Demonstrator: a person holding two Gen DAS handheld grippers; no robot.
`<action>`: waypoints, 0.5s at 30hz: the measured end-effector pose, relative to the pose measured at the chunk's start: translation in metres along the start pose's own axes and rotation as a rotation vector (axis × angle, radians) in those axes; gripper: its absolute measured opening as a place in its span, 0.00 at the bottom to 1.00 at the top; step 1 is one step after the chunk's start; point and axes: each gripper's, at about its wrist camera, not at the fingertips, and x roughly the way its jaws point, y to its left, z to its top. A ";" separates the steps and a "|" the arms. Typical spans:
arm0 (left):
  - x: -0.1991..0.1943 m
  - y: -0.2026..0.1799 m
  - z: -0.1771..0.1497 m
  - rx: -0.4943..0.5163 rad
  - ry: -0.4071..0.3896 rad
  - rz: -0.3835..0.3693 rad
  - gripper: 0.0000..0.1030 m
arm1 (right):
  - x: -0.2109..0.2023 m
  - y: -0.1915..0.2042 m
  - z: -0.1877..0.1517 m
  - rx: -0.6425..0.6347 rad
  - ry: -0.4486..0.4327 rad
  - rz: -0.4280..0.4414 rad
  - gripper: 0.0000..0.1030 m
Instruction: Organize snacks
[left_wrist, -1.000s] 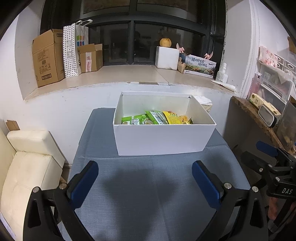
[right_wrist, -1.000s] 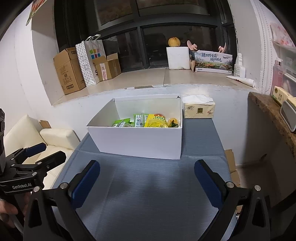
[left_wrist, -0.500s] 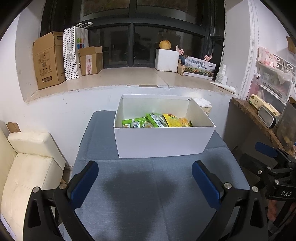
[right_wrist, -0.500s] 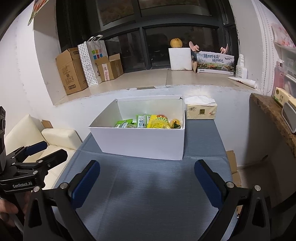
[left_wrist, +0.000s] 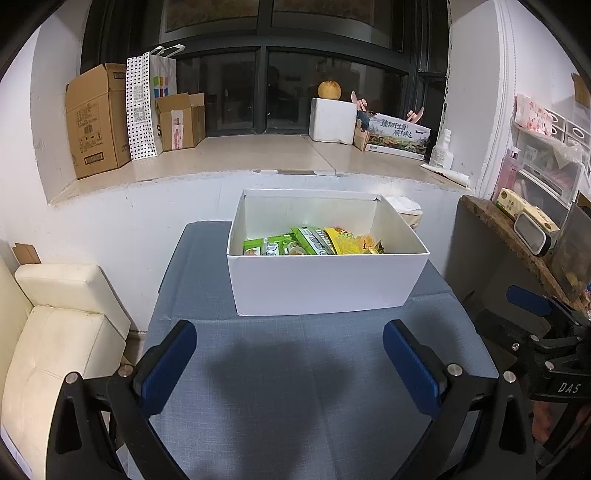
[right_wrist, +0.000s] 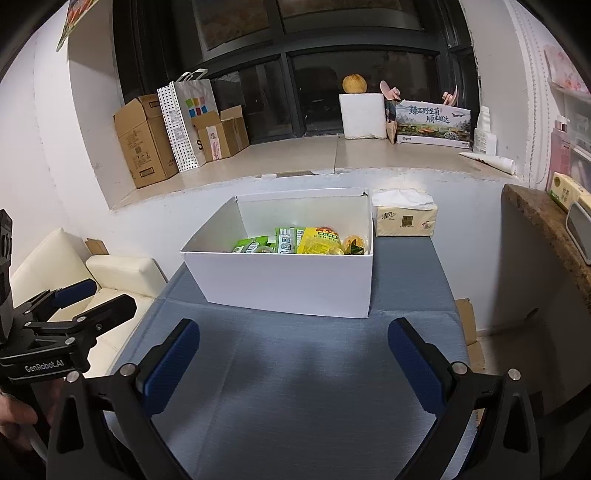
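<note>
One white box (left_wrist: 325, 284) stands open-topped on the far half of the table (left_wrist: 295, 387), and the snacks (left_wrist: 314, 242) lie inside it along the near wall. At least two green packets (right_wrist: 255, 244) and one yellow packet (right_wrist: 319, 240) can be counted, with a small round yellow item (right_wrist: 354, 243) at the right end; more may lie below the rim, out of sight. One tissue pack (right_wrist: 404, 216) sits just beside the box at its far right corner.

Two grippers are held low over the near edge of the table. The left gripper (left_wrist: 290, 363) has its blue-padded fingers spread wide with nothing between them. The right gripper (right_wrist: 293, 363) is likewise spread and empty.

The table is covered in grey-blue cloth, bare in front of the box. Behind it runs a white wall with a stone sill (left_wrist: 258, 155) under a dark window. On the sill stand two cardboard boxes (left_wrist: 98, 118), one dotted paper bag (left_wrist: 149, 107), one foam box (left_wrist: 332, 120) with a round fruit (left_wrist: 328, 89) on top, one printed carton (left_wrist: 399, 136) and one white bottle (left_wrist: 443, 149). A cream sofa (left_wrist: 55, 332) stands left of the table, a wooden shelf (left_wrist: 509, 236) to the right.
</note>
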 end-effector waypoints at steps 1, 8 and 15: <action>0.000 0.000 0.000 0.000 0.000 -0.001 1.00 | 0.000 0.000 0.000 0.000 -0.002 0.002 1.00; 0.000 0.000 0.001 0.004 0.003 0.000 1.00 | 0.000 0.001 0.000 -0.002 -0.001 0.010 1.00; 0.001 0.000 0.001 0.003 0.002 0.001 1.00 | 0.002 0.001 0.000 -0.004 0.001 0.018 1.00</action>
